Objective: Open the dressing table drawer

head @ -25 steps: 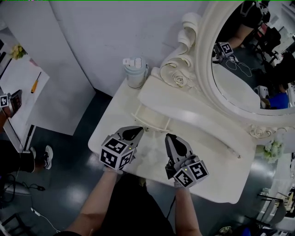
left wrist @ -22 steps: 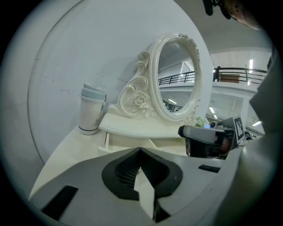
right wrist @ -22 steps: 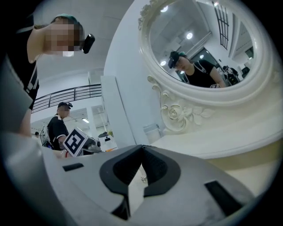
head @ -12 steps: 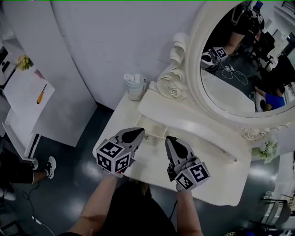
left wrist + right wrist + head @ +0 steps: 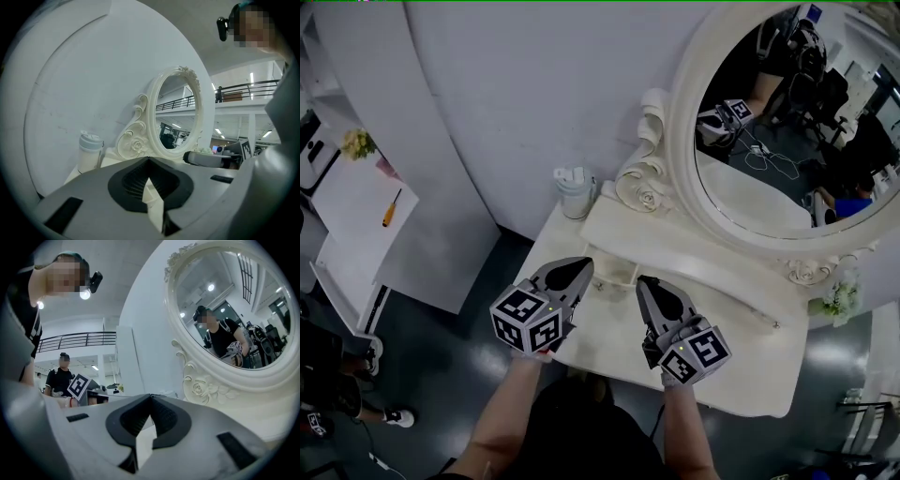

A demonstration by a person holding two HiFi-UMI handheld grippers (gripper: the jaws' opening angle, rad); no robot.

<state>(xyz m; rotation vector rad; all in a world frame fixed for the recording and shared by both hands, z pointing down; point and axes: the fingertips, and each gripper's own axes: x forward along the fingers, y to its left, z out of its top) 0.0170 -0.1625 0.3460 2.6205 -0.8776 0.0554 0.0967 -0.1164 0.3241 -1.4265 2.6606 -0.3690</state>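
head view: dressing table [image 5: 741, 361] lengthwise upper-left to lower-right; left tongs [image 5: 583, 266], right tongs [image 5: 643, 282] together

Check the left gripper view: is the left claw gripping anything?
No, the left claw has its jaws shut tip to tip with nothing caught between them.

My left tongs [image 5: 579, 266] are covering the small drawer's [image 5: 619, 272] edge, so I'm not seeing if it's open; mirror [image 5: 769, 141] is running off top & right edges, head view.
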